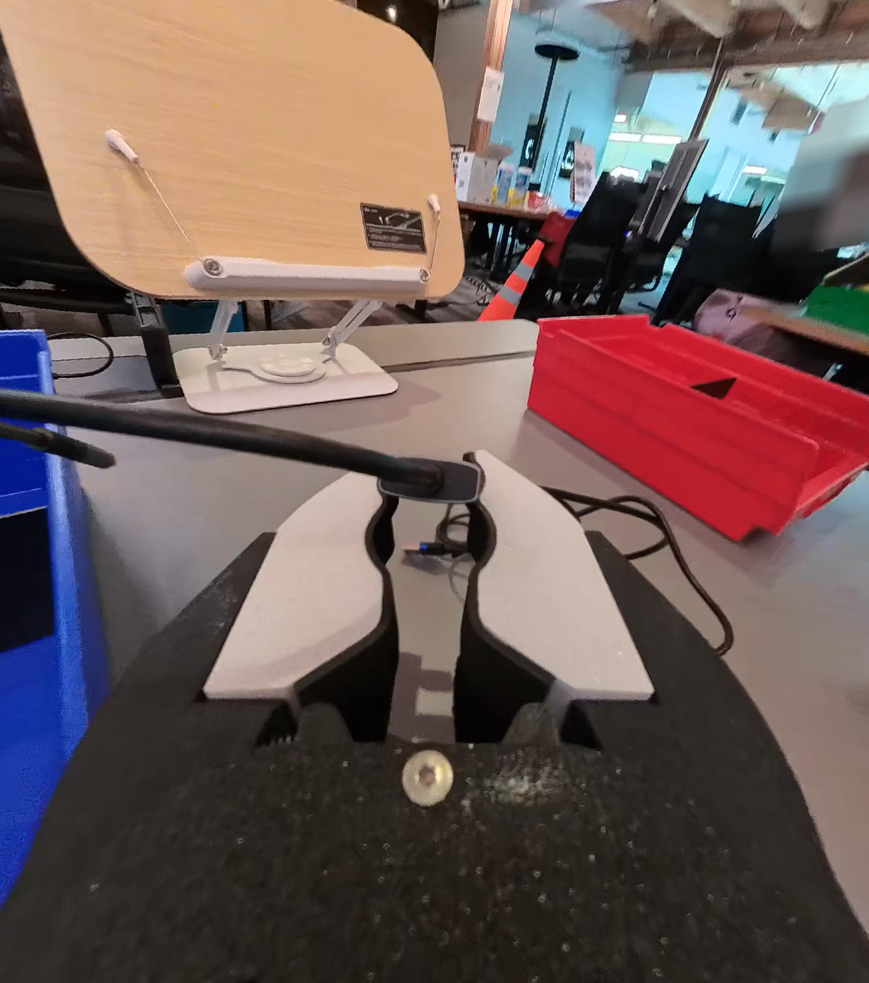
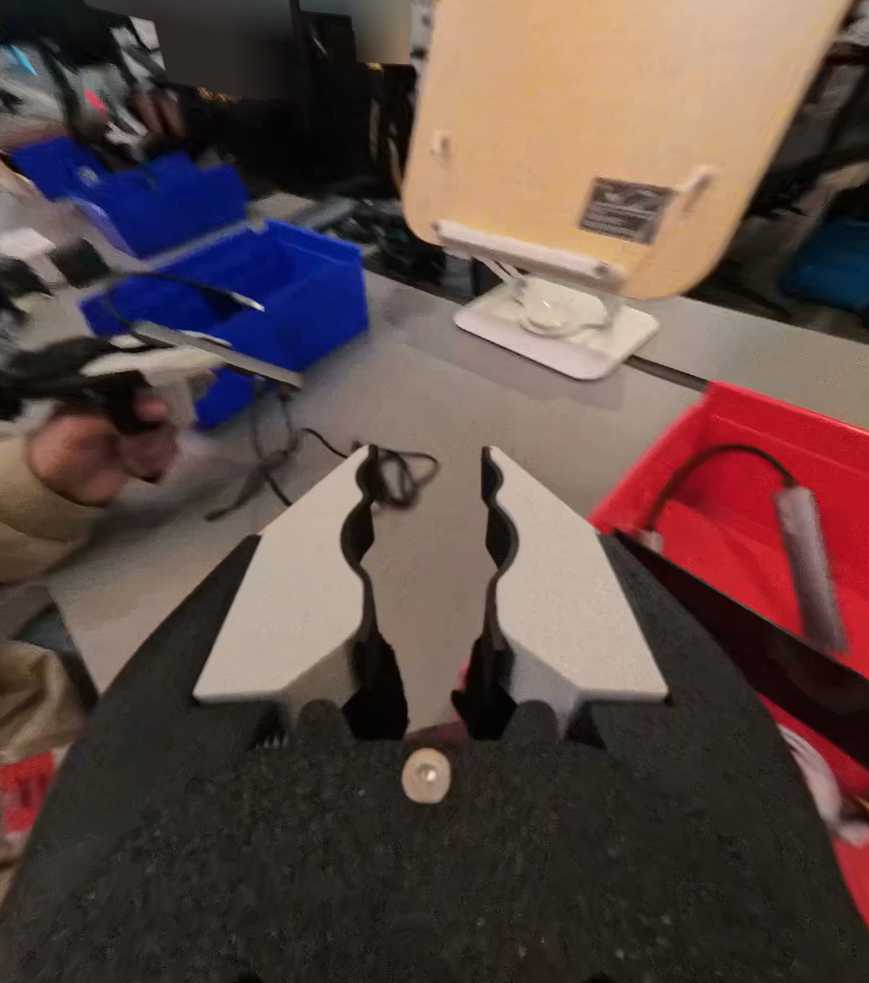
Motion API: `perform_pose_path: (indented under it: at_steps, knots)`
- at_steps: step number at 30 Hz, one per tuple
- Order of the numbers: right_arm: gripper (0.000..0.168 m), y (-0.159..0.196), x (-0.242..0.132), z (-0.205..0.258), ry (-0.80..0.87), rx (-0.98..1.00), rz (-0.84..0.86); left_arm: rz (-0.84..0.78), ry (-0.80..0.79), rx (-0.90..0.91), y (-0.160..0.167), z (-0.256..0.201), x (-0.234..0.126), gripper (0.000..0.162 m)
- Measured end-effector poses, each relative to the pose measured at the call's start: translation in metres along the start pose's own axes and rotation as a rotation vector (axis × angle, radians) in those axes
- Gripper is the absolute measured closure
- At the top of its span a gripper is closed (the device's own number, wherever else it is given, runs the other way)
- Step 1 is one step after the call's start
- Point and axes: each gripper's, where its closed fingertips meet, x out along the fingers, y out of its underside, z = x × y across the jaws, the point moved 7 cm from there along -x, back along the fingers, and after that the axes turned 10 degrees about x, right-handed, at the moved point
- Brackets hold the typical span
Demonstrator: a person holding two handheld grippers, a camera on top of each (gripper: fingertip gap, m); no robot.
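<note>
A grey table (image 1: 474, 420) is seen, on which a blue bin (image 1: 1, 532) is set at the left and a red bin (image 1: 687, 425) at the right. A white-based wooden stand (image 1: 283, 377) is placed at the back, and a loose black cable (image 1: 687, 574) is spread between.

Colours here: grey table (image 1: 474, 420), bright blue bin (image 1: 1, 585) on one side, red bin (image 1: 687, 425) on the other. The stand's board (image 1: 240, 143) is pale wood grain on a white base (image 1: 288, 383). Black cable (image 1: 208, 428), gripper fingers (image 1: 310, 580) light grey on speckled black. Sleeve (image 2: 1, 505) looks beige, bit blurry.
</note>
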Motion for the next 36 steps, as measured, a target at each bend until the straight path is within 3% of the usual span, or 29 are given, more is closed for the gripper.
perform_pose_path:
  at_steps: [4, 9, 18, 21, 32, 33, 34, 35, 36]
  knots:
    - [0.132, 0.018, 0.075, 0.094, -0.289, 0.178, -0.075, -0.043, 0.01, -0.011, -0.003, -0.004, -0.001, 0.138]
    - [0.137, 0.059, 0.126, 0.127, -0.173, 0.158, -0.118, -0.128, 0.038, 0.023, -0.011, -0.023, -0.011, 0.138]
    - [0.146, 0.063, 0.125, 0.135, -0.266, 0.226, -0.154, -0.248, 0.023, 0.302, -0.029, -0.063, -0.025, 0.138]
    - [0.158, 0.061, 0.117, 0.132, -0.212, 0.204, -0.225, -0.26, 0.029, 0.329, -0.03, -0.073, -0.024, 0.138]
    - [0.159, 0.06, 0.114, 0.129, -0.218, 0.21, -0.215, -0.206, -0.064, 0.539, -0.032, -0.077, -0.022, 0.136]
    - [0.159, 0.061, 0.114, 0.127, -0.227, 0.239, -0.208, -0.196, -0.085, 0.545, -0.032, -0.076, -0.021, 0.136]
    - [0.16, 0.063, 0.112, 0.123, -0.213, 0.267, -0.202, -0.162, -0.292, 0.552, -0.034, -0.057, -0.022, 0.138]
    - [0.16, 0.065, 0.108, 0.117, -0.197, 0.278, -0.213, -0.143, -0.343, 0.521, -0.036, -0.033, -0.023, 0.138]
    - [0.16, 0.067, 0.104, 0.112, -0.195, 0.288, -0.216, -0.12, -0.381, 0.4, -0.038, -0.006, -0.027, 0.138]
